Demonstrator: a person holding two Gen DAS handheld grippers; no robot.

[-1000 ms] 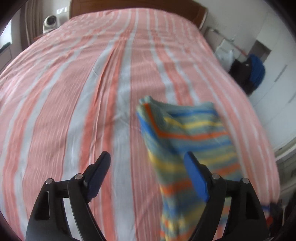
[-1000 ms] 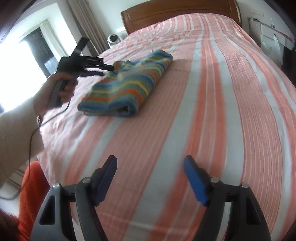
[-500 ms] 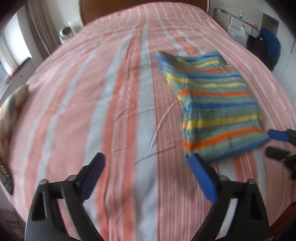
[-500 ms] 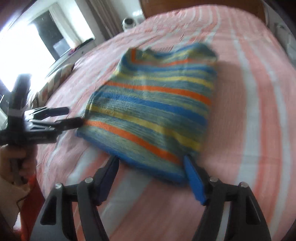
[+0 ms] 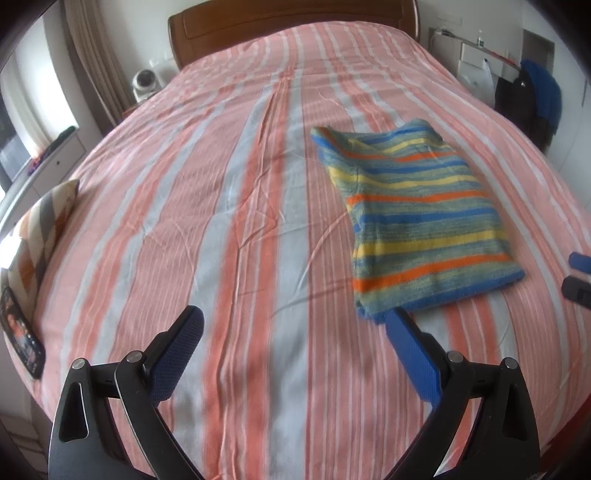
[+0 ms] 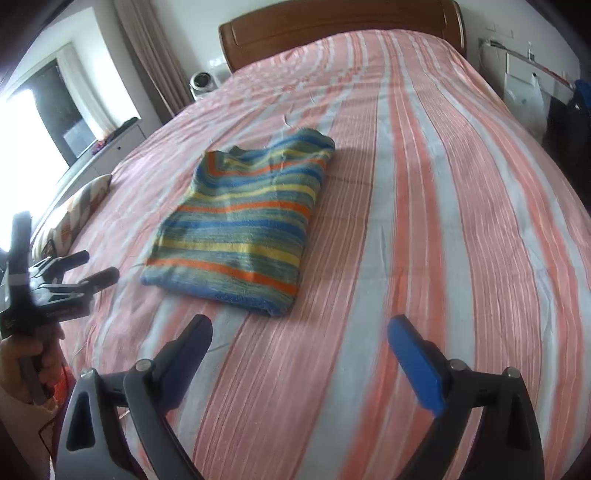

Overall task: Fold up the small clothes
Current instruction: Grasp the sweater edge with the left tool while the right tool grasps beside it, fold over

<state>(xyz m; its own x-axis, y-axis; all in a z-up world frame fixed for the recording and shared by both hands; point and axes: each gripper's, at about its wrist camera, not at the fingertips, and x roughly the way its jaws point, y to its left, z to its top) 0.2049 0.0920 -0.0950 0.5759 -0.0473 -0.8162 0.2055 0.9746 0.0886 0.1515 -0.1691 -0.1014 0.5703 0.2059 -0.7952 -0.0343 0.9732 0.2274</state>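
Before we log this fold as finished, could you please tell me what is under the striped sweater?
The folded striped sweater lies directly on the pink-and-white striped bedsheet. Nothing sticks out around its edges; whatever is beneath or inside the fold is covered.

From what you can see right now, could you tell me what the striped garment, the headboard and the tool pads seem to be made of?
The striped garment looks like soft knit or fleece: fuzzy, matte, thick folded edges. The headboard appears to be reddish-brown wood with a smooth, slightly glossy finish. The tool pads seem to be blue rubber or textured plastic; a fine dimpled grid shows on one.
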